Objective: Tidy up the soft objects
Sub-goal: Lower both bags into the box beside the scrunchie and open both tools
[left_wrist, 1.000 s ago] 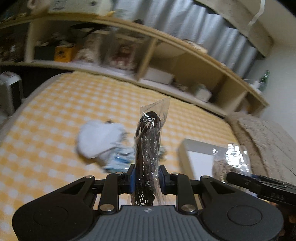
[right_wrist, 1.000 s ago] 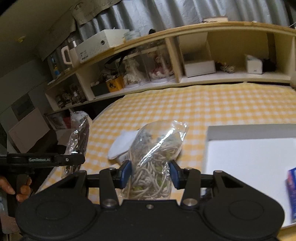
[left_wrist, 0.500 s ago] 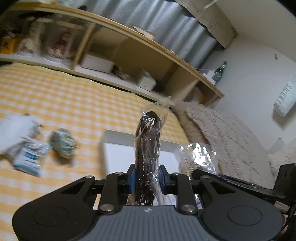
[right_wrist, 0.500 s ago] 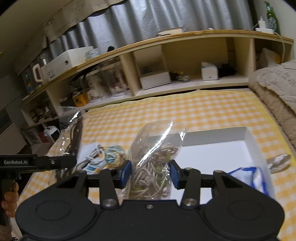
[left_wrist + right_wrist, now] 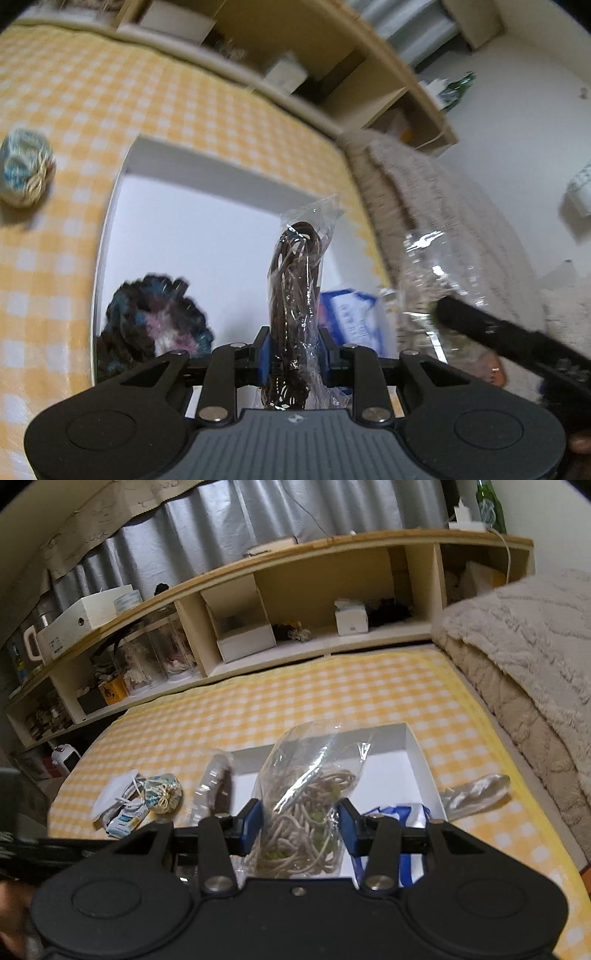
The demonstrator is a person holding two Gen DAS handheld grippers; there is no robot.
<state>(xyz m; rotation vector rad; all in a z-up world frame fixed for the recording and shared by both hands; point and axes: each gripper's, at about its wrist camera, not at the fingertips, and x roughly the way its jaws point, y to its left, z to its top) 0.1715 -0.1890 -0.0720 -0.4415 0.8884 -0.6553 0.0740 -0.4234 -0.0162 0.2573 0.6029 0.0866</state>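
Observation:
My left gripper [image 5: 294,354] is shut on a clear bag of dark brown cord [image 5: 297,291] and holds it upright over the white box [image 5: 177,218]. My right gripper [image 5: 300,829] is shut on a clear bag of beige cord [image 5: 308,812], also over the white box [image 5: 417,760]. A dark fuzzy yarn piece [image 5: 155,325] and a blue-and-white packet [image 5: 351,314] lie in the box. The bag of beige cord [image 5: 428,280] shows at the right of the left wrist view, and the bag of dark cord [image 5: 218,786] at the left of the right wrist view.
A small patterned pouch [image 5: 162,794] and a white mask with packets [image 5: 118,805] lie on the yellow checked bed left of the box. A silvery wrapper [image 5: 476,794] lies right of it. A beige blanket [image 5: 517,657] is at the right, shelves [image 5: 295,627] behind.
Both grippers moved right and lower with their bags, from beside the box to over it. The left view tilted down, so the box interior and fuzzy yarn now show.

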